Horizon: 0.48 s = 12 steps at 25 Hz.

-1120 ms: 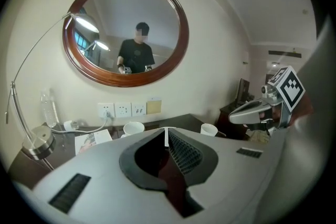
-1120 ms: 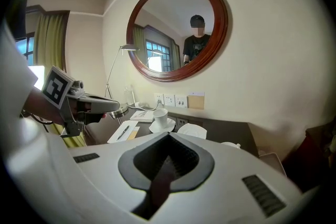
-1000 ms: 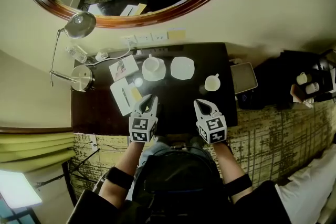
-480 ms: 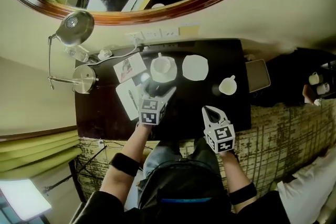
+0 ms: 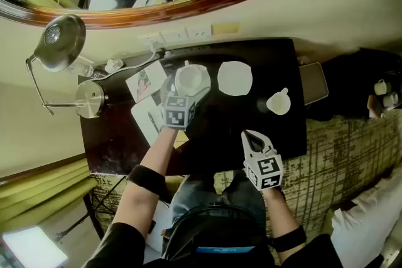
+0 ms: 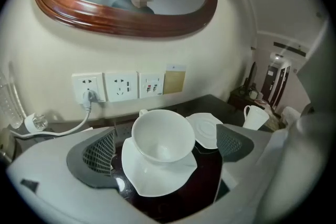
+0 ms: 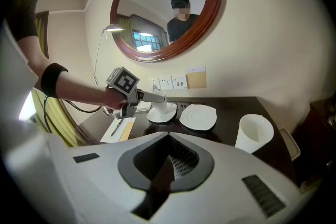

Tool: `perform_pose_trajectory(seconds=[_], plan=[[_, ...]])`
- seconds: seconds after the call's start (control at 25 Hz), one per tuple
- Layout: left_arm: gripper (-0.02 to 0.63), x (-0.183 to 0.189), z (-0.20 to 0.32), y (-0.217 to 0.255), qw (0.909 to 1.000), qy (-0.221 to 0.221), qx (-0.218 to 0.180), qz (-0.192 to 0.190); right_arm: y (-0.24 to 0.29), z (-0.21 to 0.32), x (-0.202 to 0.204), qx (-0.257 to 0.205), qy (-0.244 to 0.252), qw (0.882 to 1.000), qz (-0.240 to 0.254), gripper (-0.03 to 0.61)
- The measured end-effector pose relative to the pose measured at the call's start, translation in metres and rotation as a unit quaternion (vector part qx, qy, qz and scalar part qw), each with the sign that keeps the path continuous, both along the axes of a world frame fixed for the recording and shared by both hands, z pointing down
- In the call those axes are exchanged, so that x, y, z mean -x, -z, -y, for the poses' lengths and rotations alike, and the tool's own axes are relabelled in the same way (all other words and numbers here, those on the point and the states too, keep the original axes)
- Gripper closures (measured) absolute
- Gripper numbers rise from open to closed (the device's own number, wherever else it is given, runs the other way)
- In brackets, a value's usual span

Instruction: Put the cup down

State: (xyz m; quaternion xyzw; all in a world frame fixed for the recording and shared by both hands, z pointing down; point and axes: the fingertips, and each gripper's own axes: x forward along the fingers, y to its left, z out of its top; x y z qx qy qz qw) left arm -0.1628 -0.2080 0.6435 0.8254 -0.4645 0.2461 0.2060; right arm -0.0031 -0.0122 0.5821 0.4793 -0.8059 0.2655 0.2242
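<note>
Reaching to the far left of the dark worktop [image 5: 220,128], we hold the left gripper [image 5: 187,86] with its jaws spread wide; they have just been opening, and the cup [image 6: 161,136] now stands between them. It sits upright on its saucer [image 6: 149,178], and as far as we can tell neither pad presses on it. Our right gripper [image 5: 252,138] hangs over the near edge with its jaws pressed together on nothing. We judge that the risks come from how these jaws close. If one pad meets the glazed wall before the other, the cup could skate across the saucer or tip. If we come in too low, a jaw may catch the saucer's wavy rim and drag or lift it with the cup. The small handle [image 6: 143,112] points to the far side, so it gives us no help, and a pinch high on the flaring bowl might squeeze the cup out downwards. An empty saucer [image 5: 235,78] lies just to the right, close enough for a sideways swing to knock it, while the white mug [image 5: 278,101] stands well apart.
</note>
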Motion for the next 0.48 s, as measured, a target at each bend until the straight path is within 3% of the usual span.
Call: perform_pose_trajectory(seconds=[0.4, 0.48], plan=[[0.015, -0.019, 0.016, -0.001, 0.9999, -0.014, 0.002, 0.007, -0.019, 0.000, -0.002, 0.007, -0.010, 1.000, 0.008, 0.572], [0.055, -0.018, 0.018, -0.003, 0.9999, -0.012, 0.000, 0.010, -0.019, -0.001, -0.004, 0.007, -0.012, 1.000, 0.009, 0.572]])
